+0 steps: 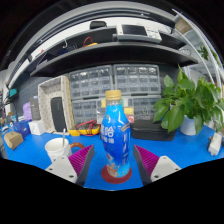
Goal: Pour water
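claw [117, 166]: its two fingers reach forward at either side of the bottle, pink pads [80, 158] facing inward; whether the pads press the bottle cannot be told, as they stand very close to its sides and any gap is hidden.
bottle [116, 138]: upright between the fingers, blue label, orange cap [114, 96] on top, cap on; its base stands over a red patch [108, 180] on the bench.
bench [30, 153]: blue top, carrying all the things named here.
cup [57, 148]: white, left of the bottle, just beyond the left finger, apart from the bottle.
plant [188, 103]: green leaves in a white pot, far right on the bench, well apart from the bottle.
left edge of bench: a few small things, among them a dark blue one [21, 127]; too small to tell.
behind the bottle: a window [112, 82] with a grid, and a dark shelf [100, 48] curving above it, with things on it too small to name.
small red and yellow things [86, 128]: on the bench beyond the bottle, left of it; kind cannot be told.
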Tool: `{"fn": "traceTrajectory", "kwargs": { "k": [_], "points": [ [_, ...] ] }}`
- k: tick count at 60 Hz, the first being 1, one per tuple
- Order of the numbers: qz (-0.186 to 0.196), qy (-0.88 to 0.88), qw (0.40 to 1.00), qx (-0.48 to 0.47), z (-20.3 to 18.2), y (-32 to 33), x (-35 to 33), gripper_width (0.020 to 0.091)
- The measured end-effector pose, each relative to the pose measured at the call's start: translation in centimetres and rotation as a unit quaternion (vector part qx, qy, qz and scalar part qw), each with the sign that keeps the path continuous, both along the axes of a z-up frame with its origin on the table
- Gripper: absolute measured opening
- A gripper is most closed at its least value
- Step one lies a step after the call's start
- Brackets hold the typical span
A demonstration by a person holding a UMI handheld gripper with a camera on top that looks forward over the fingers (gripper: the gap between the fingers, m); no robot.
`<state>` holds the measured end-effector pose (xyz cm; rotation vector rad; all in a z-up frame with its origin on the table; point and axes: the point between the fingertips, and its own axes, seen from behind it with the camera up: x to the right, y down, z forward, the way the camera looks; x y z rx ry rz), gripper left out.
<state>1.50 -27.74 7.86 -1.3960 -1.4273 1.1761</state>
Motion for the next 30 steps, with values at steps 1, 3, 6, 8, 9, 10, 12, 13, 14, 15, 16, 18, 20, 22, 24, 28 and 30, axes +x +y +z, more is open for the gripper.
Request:
{"fn": "traceTrajectory", "kwargs": {
  "k": [1,3,6,8,9,10,12,13,14,15,16,18,20,22,24,28,30],
  "points": [
    [-0.002,-0.002,1.000,0.001,0.0,0.0,0.5,0.0797],
    [-0.009,-0.006,1.000,0.002,-0.1,-0.1,1.4,0.0798],
    [-0.016,-0.013,1.000,0.000,-0.4,-0.4,2.8,0.0798],
    [-0.019,-0.019,1.000,-0.002,-0.6,-0.8,3.7,0.0798],
    [-0.020,-0.022,1.000,-0.003,-0.7,-1.0,4.1,0.0799],
    [-0.021,-0.023,0.999,-0.004,-0.7,-1.3,4.5,0.0799],
    [-0.022,-0.028,0.999,-0.006,-0.9,-1.7,5.2,0.0795],
    [-0.022,-0.031,0.999,-0.006,-1.1,-2.0,5.6,0.0796],
    [-0.021,-0.033,0.999,-0.007,-1.1,-2.3,5.9,0.0796],
    [-0.020,-0.034,0.999,-0.006,-1.2,-2.6,6.2,0.0795],
    [-0.019,-0.035,0.999,-0.007,-1.2,-2.8,6.5,0.0795],
    [-0.017,-0.038,0.999,-0.007,-1.2,-3.3,7.1,0.0794],
    [-0.015,-0.039,0.999,-0.006,-1.1,-3.6,7.5,0.0796],
    [-0.015,-0.040,0.999,-0.005,-1.0,-4.0,7.9,0.0796],
    [-0.016,-0.038,0.999,-0.002,-0.8,-4.2,8.2,0.0797],
    [-0.019,-0.029,0.999,0.003,0.0,-4.4,8.4,0.0797],
    [-0.021,-0.024,0.999,0.005,0.4,-4.5,8.5,0.0797]
  ]
}}
